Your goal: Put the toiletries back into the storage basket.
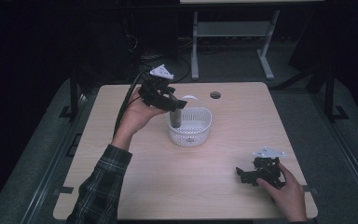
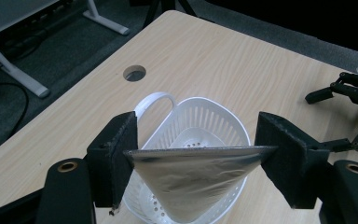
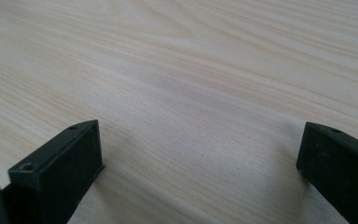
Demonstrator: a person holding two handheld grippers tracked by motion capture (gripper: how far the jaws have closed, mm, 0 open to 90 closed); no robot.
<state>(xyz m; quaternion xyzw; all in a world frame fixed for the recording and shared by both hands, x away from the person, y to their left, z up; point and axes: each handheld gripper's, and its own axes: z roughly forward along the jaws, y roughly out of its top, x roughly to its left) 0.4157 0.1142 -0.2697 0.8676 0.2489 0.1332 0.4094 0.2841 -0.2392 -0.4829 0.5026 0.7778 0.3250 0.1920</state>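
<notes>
My left gripper (image 1: pixel 174 105) is held above the near left rim of a white slotted basket (image 1: pixel 200 131) in the middle of the table. It is shut on a silvery grey foil pouch (image 1: pixel 175 119) that hangs down into the basket. In the left gripper view the pouch (image 2: pixel 191 179) is pinched by its top edge between both black pads of the left gripper (image 2: pixel 196 150), over the basket (image 2: pixel 214 105). My right gripper (image 1: pixel 243 175) rests on the table at the front right, open. In the right gripper view the right gripper (image 3: pixel 200 158) has bare wood between its jaws.
The light wooden table (image 1: pixel 121 177) has a round cable hole (image 1: pixel 215 95) at its far edge, behind the basket. A metal desk frame (image 1: pixel 195 46) stands on the dark floor beyond the table. The right gripper (image 2: pixel 349 93) lies right of the basket in the left gripper view.
</notes>
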